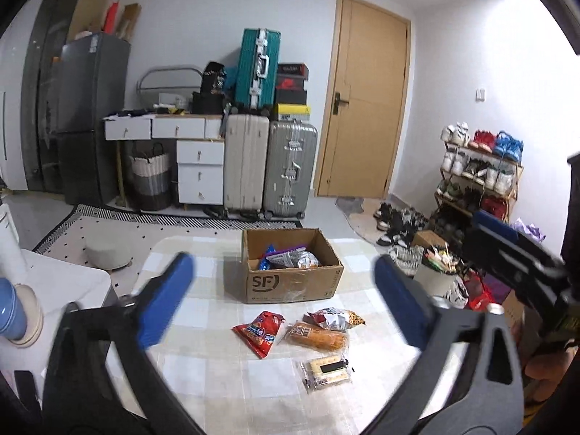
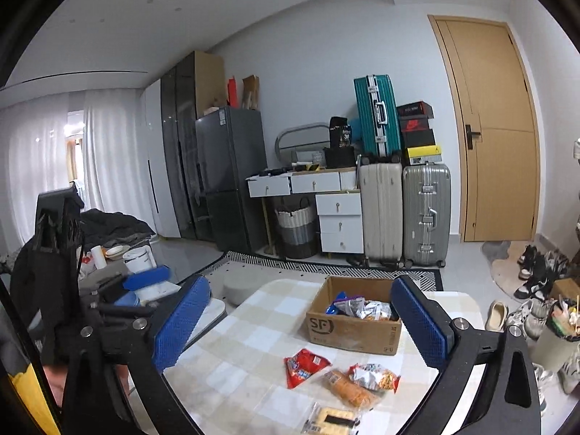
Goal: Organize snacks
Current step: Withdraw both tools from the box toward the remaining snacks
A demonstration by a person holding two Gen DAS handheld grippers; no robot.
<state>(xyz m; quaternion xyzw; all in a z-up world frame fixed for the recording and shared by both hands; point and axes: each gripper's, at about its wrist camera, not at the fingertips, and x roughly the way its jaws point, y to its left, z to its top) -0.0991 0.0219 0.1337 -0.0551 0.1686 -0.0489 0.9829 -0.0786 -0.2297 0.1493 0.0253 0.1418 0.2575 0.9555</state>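
Note:
A cardboard box [image 1: 290, 282] marked SF stands on the checked table [image 1: 203, 362] and holds several snack packets [image 1: 290, 258]. In front of it lie a red packet [image 1: 260, 332], an orange bread pack [image 1: 318, 337], a red-and-white snack bag [image 1: 335, 318] and a clear cracker pack [image 1: 325, 369]. My left gripper [image 1: 284, 299] is open and empty above the table. My right gripper [image 2: 302, 328] is open and empty, and it shows at the right of the left wrist view [image 1: 507, 250]. The box [image 2: 353, 328] and the red packet [image 2: 303, 365] also show in the right wrist view.
A white side table [image 1: 65, 290] with a blue cup [image 1: 11, 308] stands at the left. Suitcases [image 1: 270, 166], white drawers [image 1: 199, 170] and a fridge [image 1: 90, 116] line the far wall. A shoe rack [image 1: 478, 177] and shoes sit at the right.

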